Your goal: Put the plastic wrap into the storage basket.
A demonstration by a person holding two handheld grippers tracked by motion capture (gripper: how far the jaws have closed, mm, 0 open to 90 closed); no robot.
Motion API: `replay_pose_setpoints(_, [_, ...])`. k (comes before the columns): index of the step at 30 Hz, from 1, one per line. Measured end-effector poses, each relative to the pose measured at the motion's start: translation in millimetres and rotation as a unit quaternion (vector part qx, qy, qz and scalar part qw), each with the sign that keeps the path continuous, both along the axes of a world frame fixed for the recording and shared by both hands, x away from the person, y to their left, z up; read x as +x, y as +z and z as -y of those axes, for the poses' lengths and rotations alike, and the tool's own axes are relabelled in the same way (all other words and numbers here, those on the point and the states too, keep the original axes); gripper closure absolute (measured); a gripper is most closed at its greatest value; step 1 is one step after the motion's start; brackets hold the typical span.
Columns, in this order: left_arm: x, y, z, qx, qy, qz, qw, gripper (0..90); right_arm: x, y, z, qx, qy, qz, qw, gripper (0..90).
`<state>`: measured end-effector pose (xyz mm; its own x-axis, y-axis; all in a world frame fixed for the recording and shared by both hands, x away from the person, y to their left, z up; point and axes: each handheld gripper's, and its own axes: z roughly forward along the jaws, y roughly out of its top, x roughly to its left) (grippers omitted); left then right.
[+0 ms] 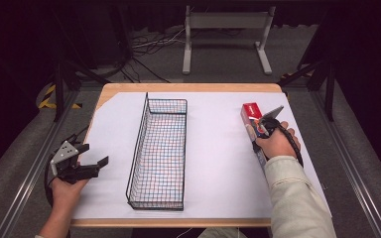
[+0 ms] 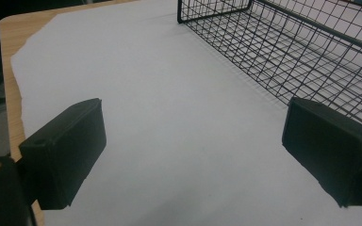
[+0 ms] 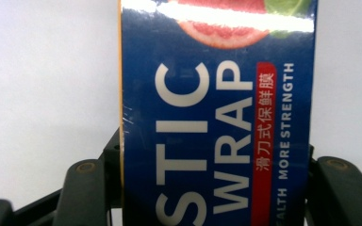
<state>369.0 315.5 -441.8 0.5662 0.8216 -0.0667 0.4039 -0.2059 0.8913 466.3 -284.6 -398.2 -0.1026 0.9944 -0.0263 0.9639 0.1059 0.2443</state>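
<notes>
A long blue plastic wrap box (image 1: pixel 250 113) with a red end lies on the white sheet at the right of the table. My right gripper (image 1: pixel 264 130) straddles its near part. In the right gripper view the box (image 3: pixel 217 94) sits between the two black jaws, which press against its two long sides, so my right gripper (image 3: pixel 214 162) is shut on it. My left gripper (image 1: pixel 95 154) rests at the table's left edge, left of the wire basket, pointing right. Its jaws (image 2: pixel 193 150) stand wide open over bare white paper.
A long black wire basket (image 1: pixel 138 144) stands lengthwise in the middle of the table with nothing in it; its near corner (image 2: pixel 311 28) shows in the left gripper view. White paper (image 1: pixel 218 148) covers the wooden tabletop. A white metal frame (image 1: pixel 225 22) stands on the floor beyond.
</notes>
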Motion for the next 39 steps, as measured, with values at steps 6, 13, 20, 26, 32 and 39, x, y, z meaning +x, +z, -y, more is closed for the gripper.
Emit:
replay_pose_setpoints(6, [-0.1, 0.1, 0.4, 0.003, 0.000, 0.002, 1.0000, 7.5, -7.7, 19.4, -0.7, 0.022, -0.019, 0.032, 0.9991, 40.2])
replay_pose_setpoints(13, [-0.4, 0.0, 0.2, 0.001, 0.001, 0.003, 1.0000, 7.6, -16.2, 46.7, -5.4, 0.035, -0.059, 0.056, 0.9961, 40.2])
replay_pose_setpoints(20, [-1.0, -0.9, 0.9, 0.003, 0.003, 0.009, 1.0000, 7.6, -22.8, 68.8, -10.2, 0.041, -0.072, 0.071, 0.9941, 40.2])
replay_pose_setpoints(26, [-1.6, -1.2, 1.6, 0.009, 0.004, 0.014, 0.9998, 7.6, -30.0, 83.3, -18.4, 0.038, -0.070, 0.081, 0.9936, 40.1])
replay_pose_setpoints(32, [-2.4, -1.7, 1.8, 0.008, 0.004, 0.017, 0.9998, 7.5, -36.5, 99.5, -24.0, 0.046, -0.080, 0.092, 0.9914, 40.1])
replay_pose_setpoints(39, [-2.4, -3.0, 4.8, 0.024, 0.005, 0.017, 0.9996, 7.5, -43.7, 113.9, -32.7, 0.059, -0.090, 0.100, 0.9892, 40.1])
